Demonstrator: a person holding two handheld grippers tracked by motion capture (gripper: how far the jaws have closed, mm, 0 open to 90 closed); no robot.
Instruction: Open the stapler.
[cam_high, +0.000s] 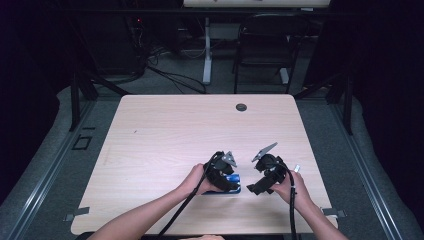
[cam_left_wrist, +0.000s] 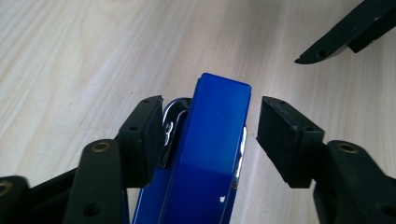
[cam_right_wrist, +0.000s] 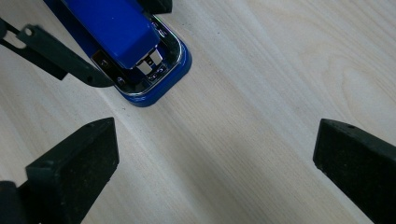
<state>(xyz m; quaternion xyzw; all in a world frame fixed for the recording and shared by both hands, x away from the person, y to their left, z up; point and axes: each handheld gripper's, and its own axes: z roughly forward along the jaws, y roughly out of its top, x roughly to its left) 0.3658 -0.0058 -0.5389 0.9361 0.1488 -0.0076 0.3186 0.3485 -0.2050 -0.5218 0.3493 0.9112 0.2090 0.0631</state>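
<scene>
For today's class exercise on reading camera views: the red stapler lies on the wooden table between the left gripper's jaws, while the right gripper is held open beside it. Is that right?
Not quite: the stapler is blue, not red, as the left gripper view shows. The rest stands: it lies on the wooden table between the jaws of the left gripper, and the right gripper is held open beside it.

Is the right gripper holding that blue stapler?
No: in the right gripper view its jaws stand wide apart over bare table, and the blue stapler lies beyond them, untouched by the right gripper.

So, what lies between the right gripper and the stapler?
Bare wood: in the right gripper view, the table is bare between the open right gripper and the stapler.
</scene>
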